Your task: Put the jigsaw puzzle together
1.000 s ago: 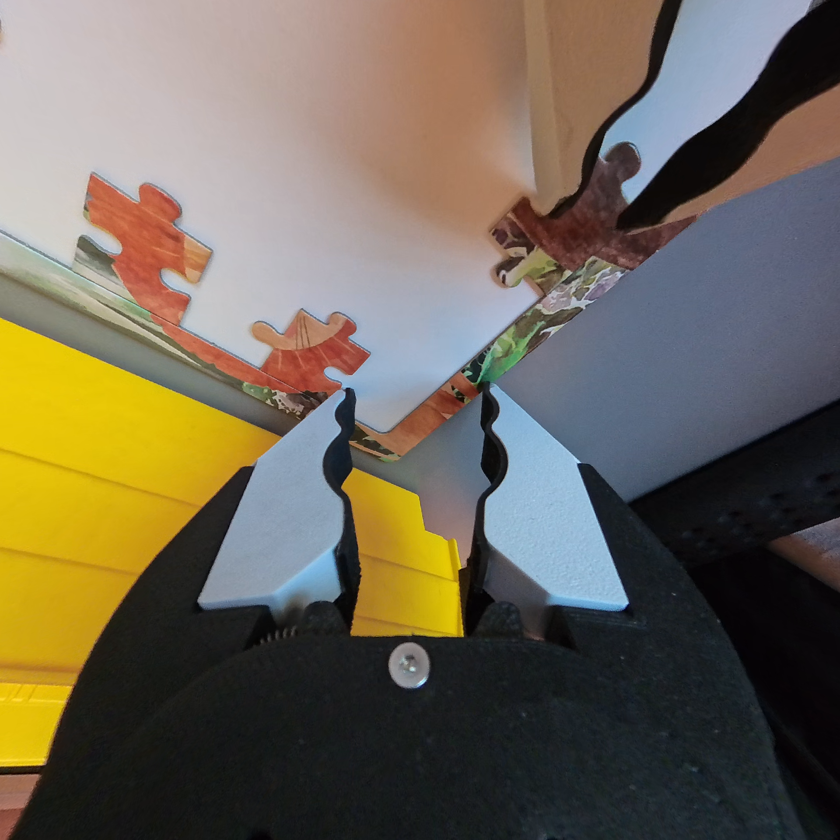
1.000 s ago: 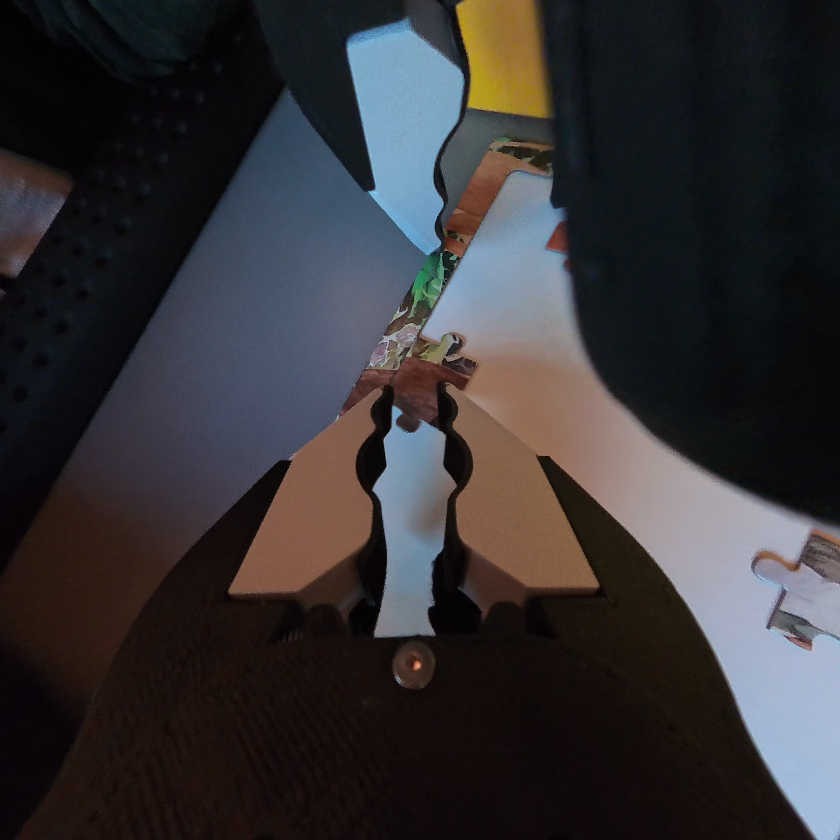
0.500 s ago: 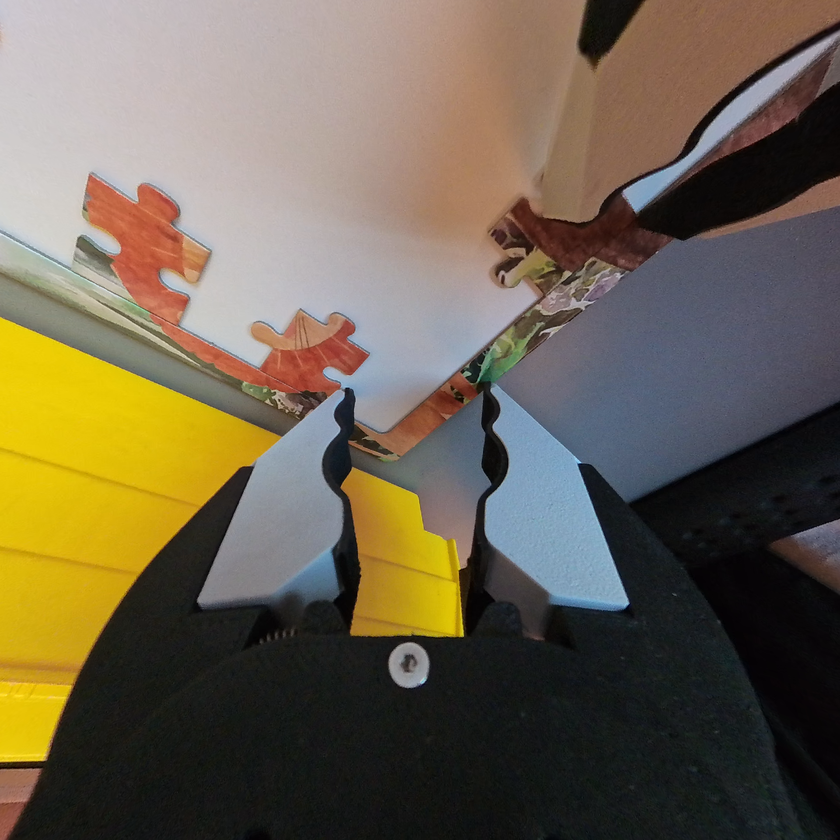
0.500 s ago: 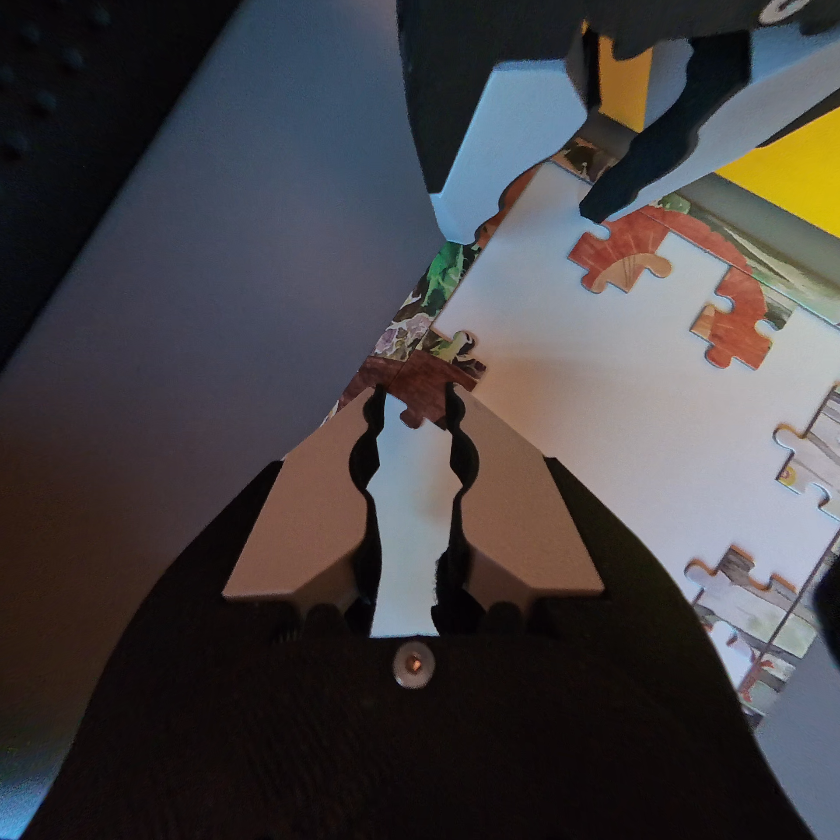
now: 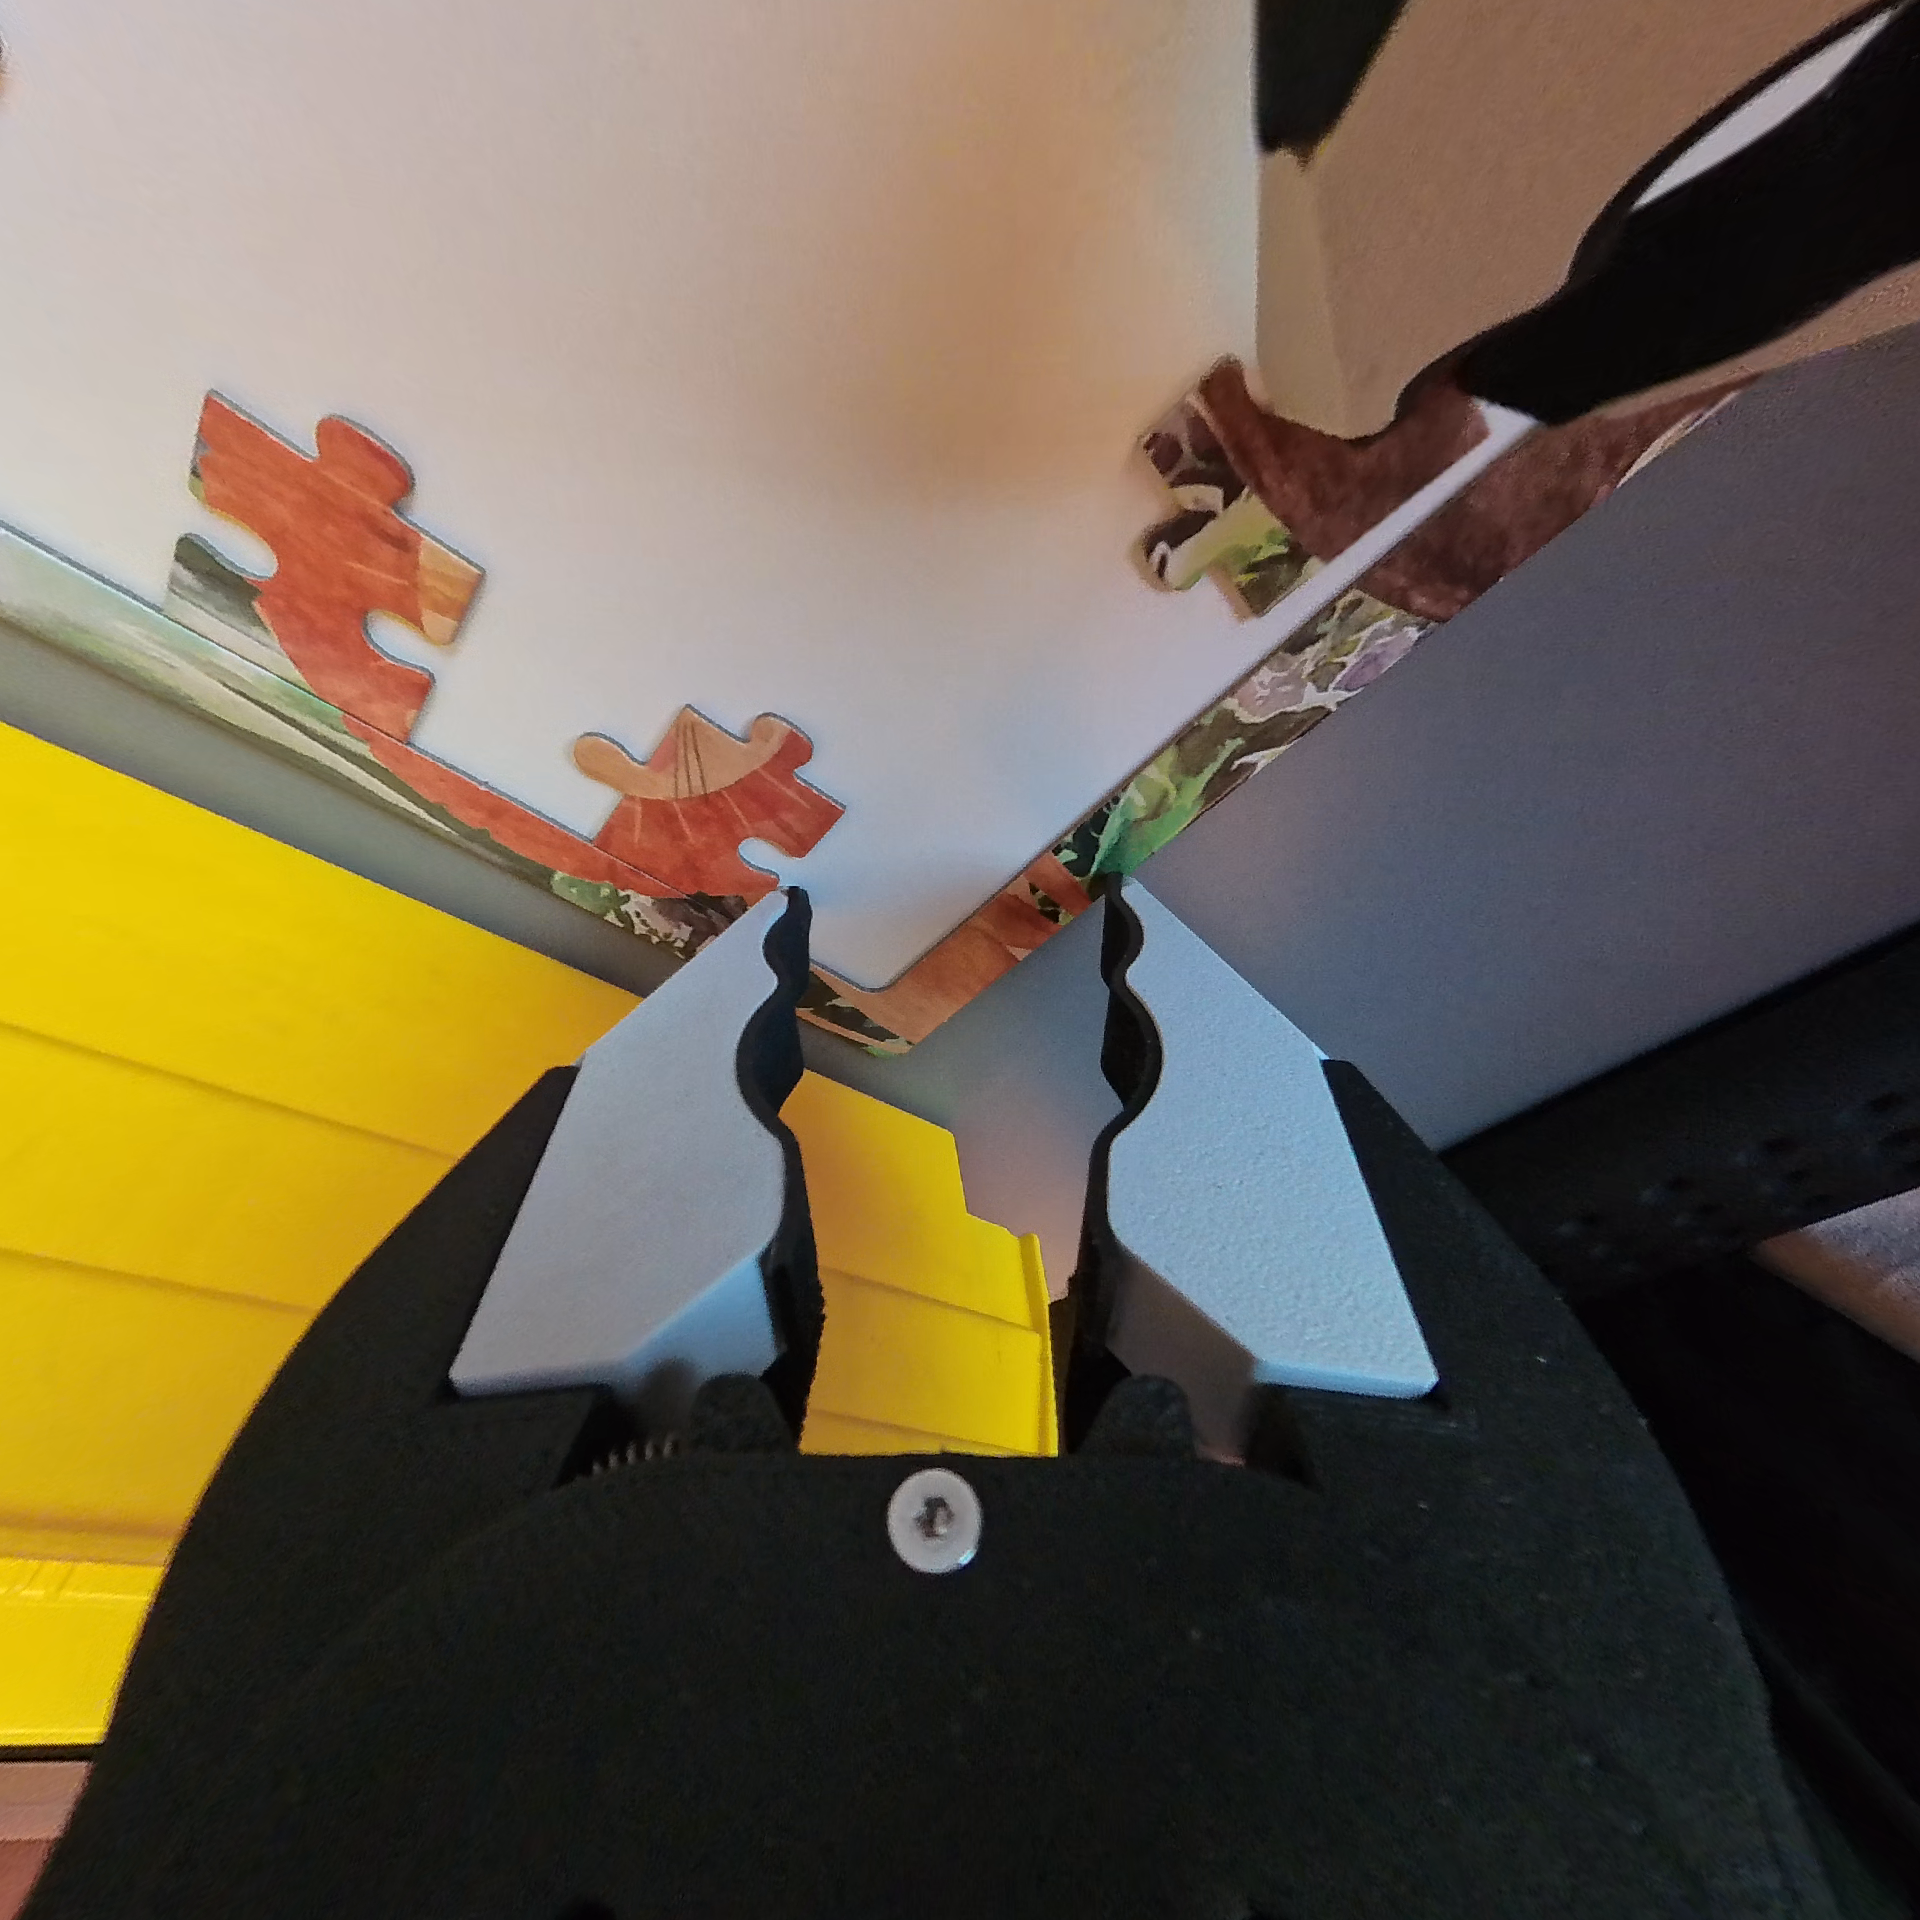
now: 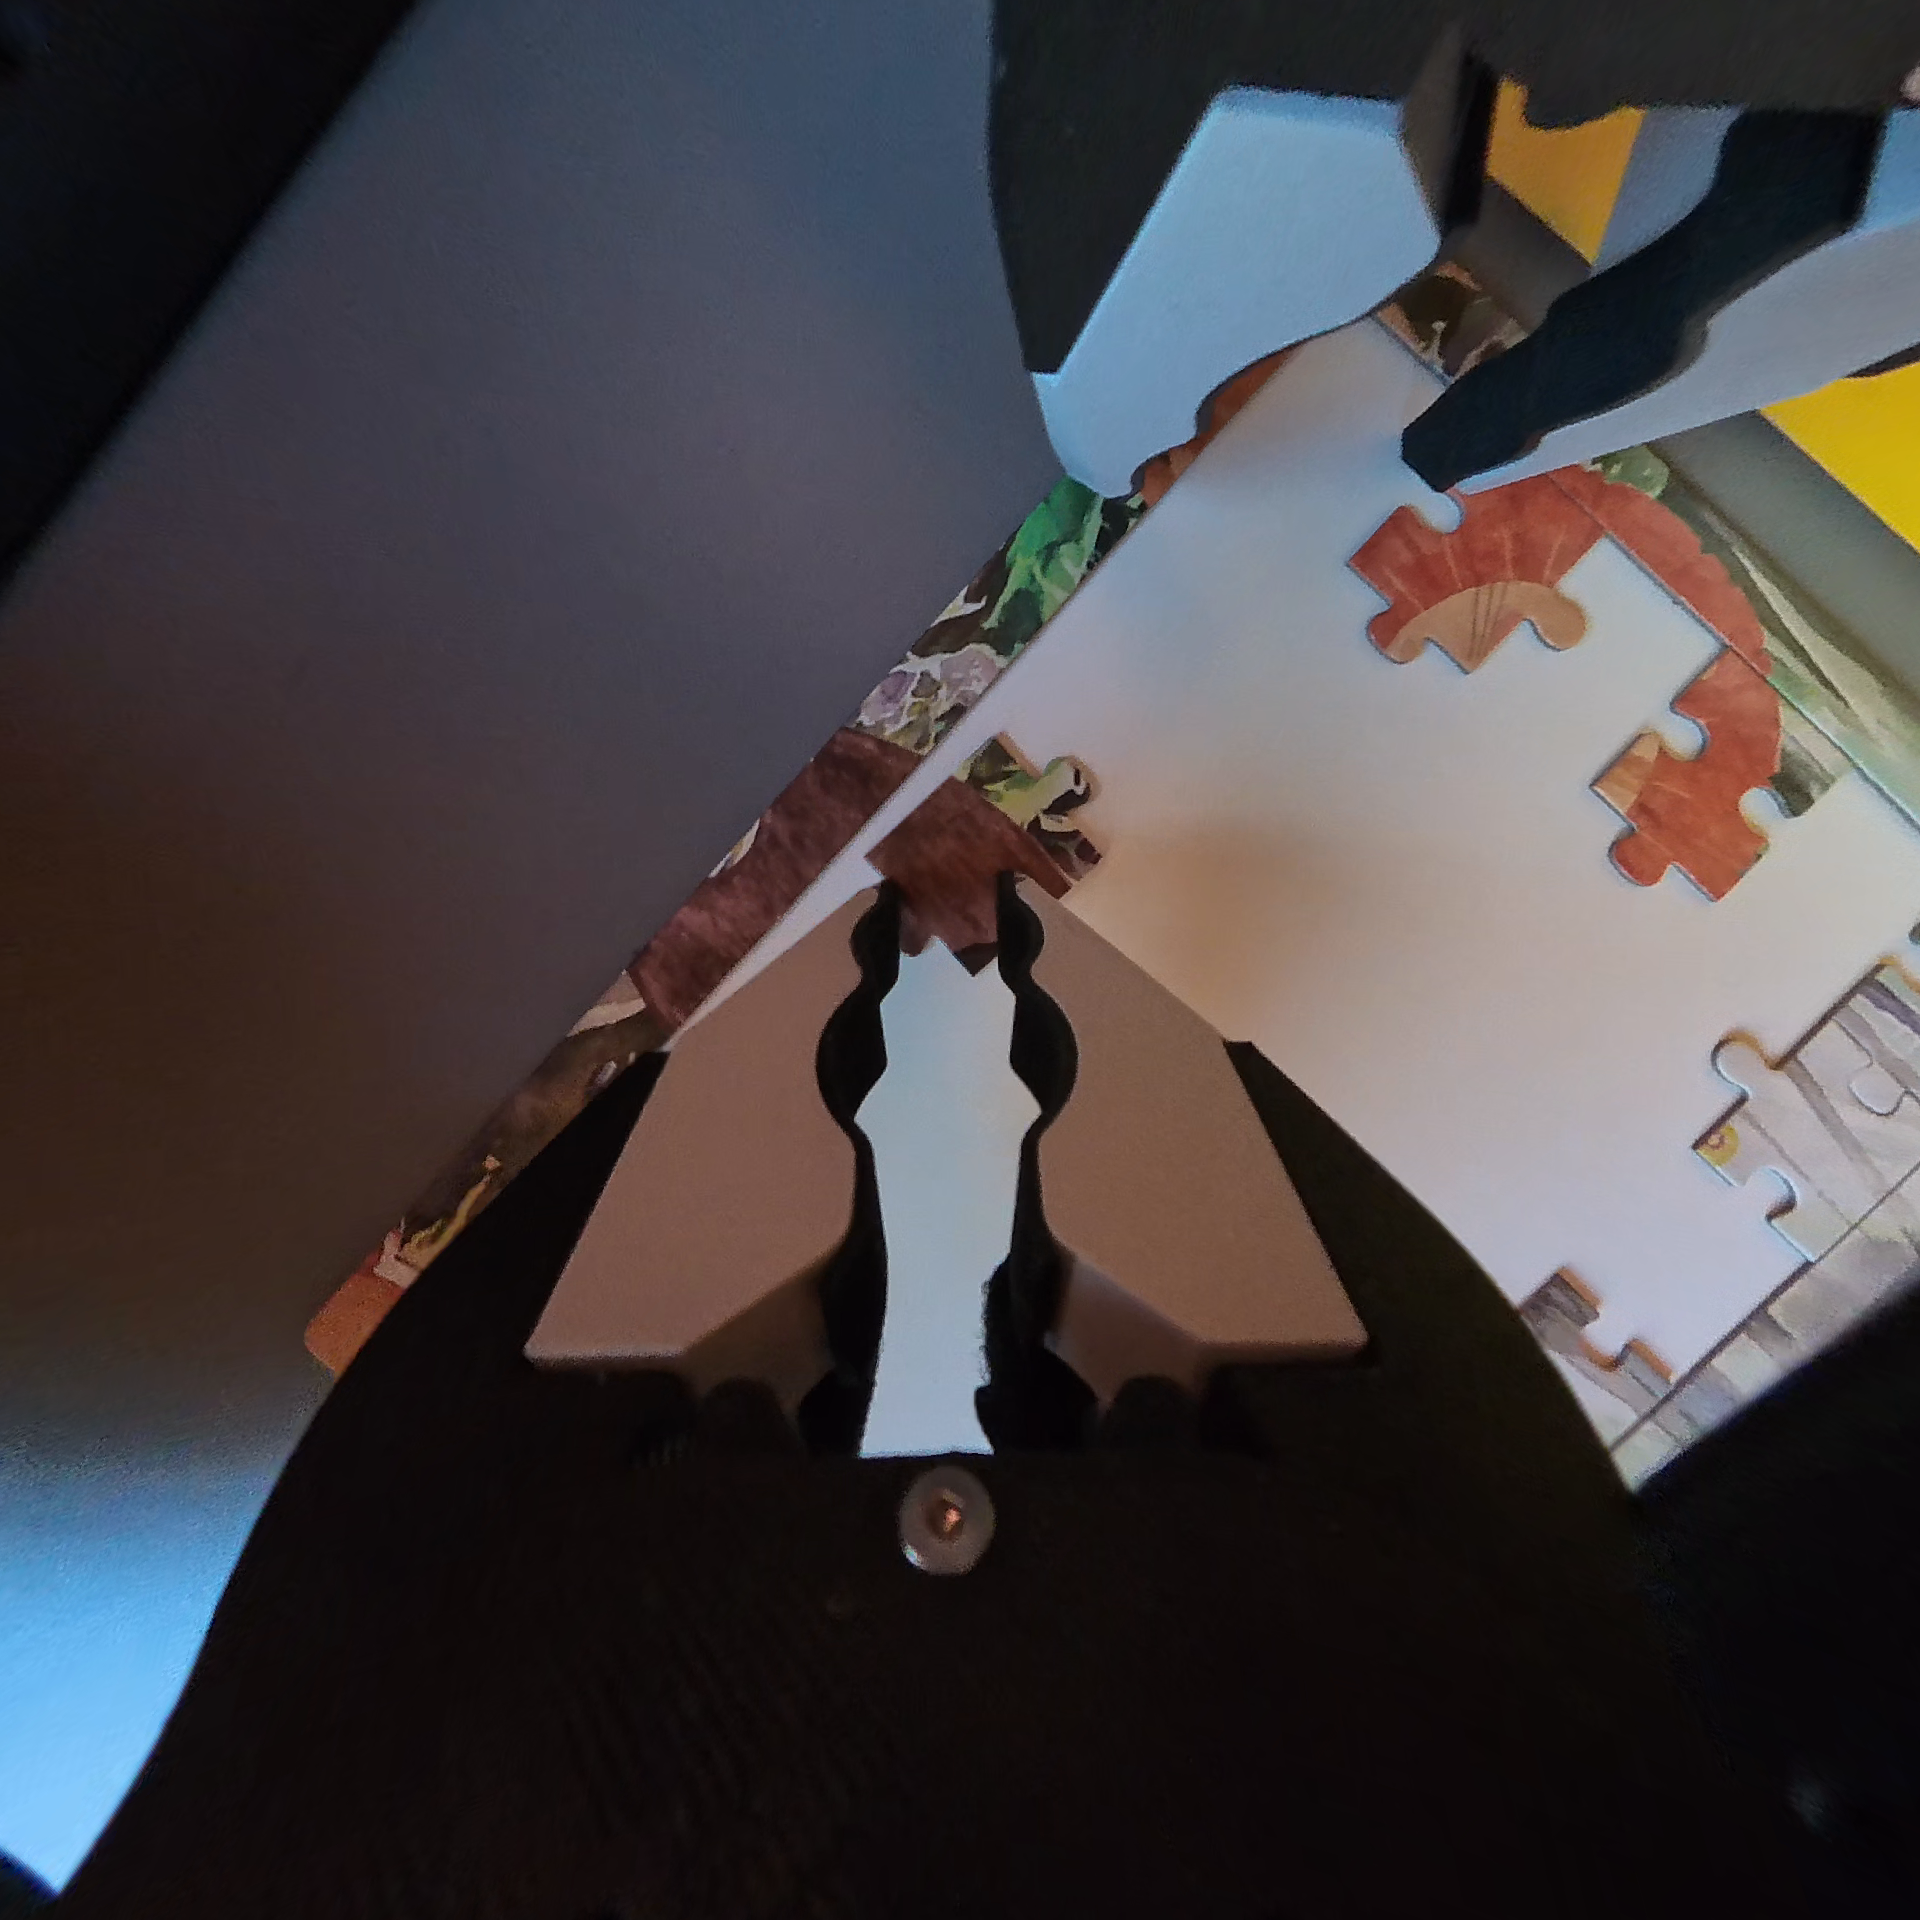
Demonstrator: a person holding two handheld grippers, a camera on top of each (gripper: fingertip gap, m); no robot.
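Note:
A white puzzle board (image 5: 727,364) with a printed picture frame lies on a grey mat. Two orange pieces (image 5: 322,561) (image 5: 717,810) sit joined to its near border. My left gripper (image 5: 956,894) is open and empty, its tips resting at the board's corner. My right gripper (image 6: 945,894) is shut on a brown and green puzzle piece (image 6: 966,852) by its tab, holding it just inside the left border with a thin white gap between them. The piece also shows in the left wrist view (image 5: 1278,478), under the right gripper (image 5: 1423,405).
A yellow bin (image 5: 312,1091) stands beside the board's near edge. The grey mat (image 5: 1558,779) lies on a black perforated surface (image 5: 1714,1143). Several joined grey pieces (image 6: 1849,1143) fill the board's far side in the right wrist view. The left gripper (image 6: 1273,468) hangs over the corner. My right fingertips sit around 9 cm from my left ones.
My right gripper has drawn back and turned with the brown piece, which now sits a little off the border. The left gripper has not moved.

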